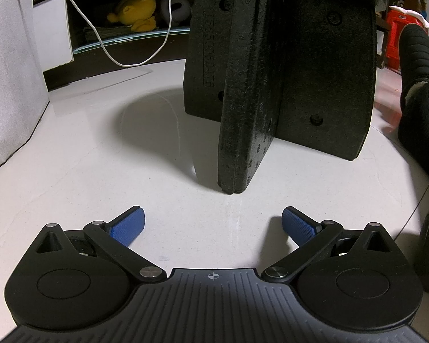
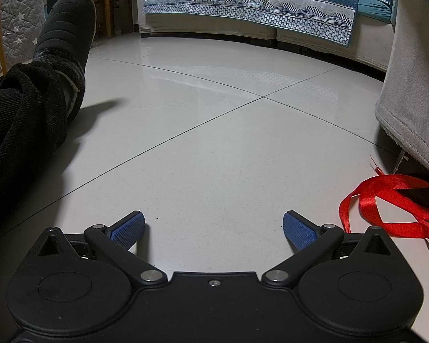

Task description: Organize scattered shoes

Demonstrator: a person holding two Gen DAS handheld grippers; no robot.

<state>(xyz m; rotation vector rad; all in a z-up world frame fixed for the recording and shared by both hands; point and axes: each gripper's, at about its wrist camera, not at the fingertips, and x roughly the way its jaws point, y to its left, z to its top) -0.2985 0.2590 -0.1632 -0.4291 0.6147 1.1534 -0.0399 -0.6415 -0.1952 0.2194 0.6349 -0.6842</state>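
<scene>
**Both grippers held low over the tiles, empty and spread wide**

In the left wrist view, a white cabinet (image 1: 11, 65) stands at the far left, with a yellow plush toy (image 1: 135, 10) on a shelf behind a hanging white cable (image 1: 105, 47). The left gripper (image 1: 213, 223) is low above the white tiled floor (image 1: 85, 171), its blue pads (image 1: 127, 227) wide apart with nothing between them. Ahead of it stands a black foam stool base (image 1: 274, 85) with crossed panels. At the right edge is a black quilted shoe (image 1: 417, 54) worn on a person's foot.

In the right wrist view, that same shoe (image 2: 67, 25) and a dark trouser leg (image 2: 20, 120) lie at the left, resting on the floor. The right gripper (image 2: 214, 224) is likewise spread open and empty. A red ribbon (image 2: 391, 203) lies on the tiles just right of it, beside a grey cloth-covered furniture corner (image 2: 414, 91). A blue-covered sofa (image 2: 257, 3) runs along the back.
</scene>
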